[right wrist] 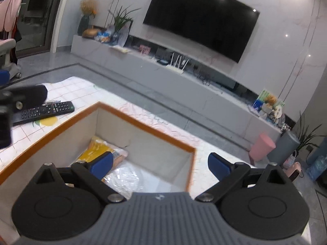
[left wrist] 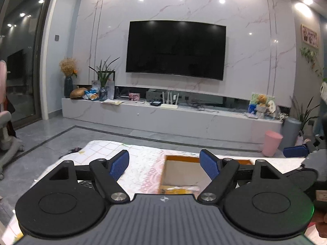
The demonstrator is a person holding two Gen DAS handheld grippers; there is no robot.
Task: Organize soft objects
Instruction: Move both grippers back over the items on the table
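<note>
The left tool (left wrist: 164, 164), black-armed with two blue ribbed pads, points forward at a shallow downward tilt over the cloth-covered tabletop (left wrist: 141, 163), its pads spread wide apart with nothing between them. The right tool (right wrist: 161, 163), of the same build, tilts down more steeply over an open rectangular storage box with an orange rim and pale fabric lining (right wrist: 143, 120); its two blue pads also stand wide apart and grip nothing, the left pad hanging over the box's interior and the right pad just outside the box's right edge.

Inside the box lie two soft packages: one yellow plastic-wrapped pack (right wrist: 96, 149) toward the back left corner, and one clear crinkled plastic bag (right wrist: 126, 177) nearer the camera, touching or overlapping it. In the left wrist view the same box (left wrist: 179, 159) shows between the pads, with a strip of yellow wrapping (left wrist: 179, 189) at its near end.

One black remote control (right wrist: 44, 112) rests on the white-and-pink checked cloth to the left of the box, apart from it. Across the grey floor stand one wall-mounted black television (left wrist: 176, 50), one pink round bin (left wrist: 271, 144) and one grey round bin (left wrist: 291, 131) side by side.
</note>
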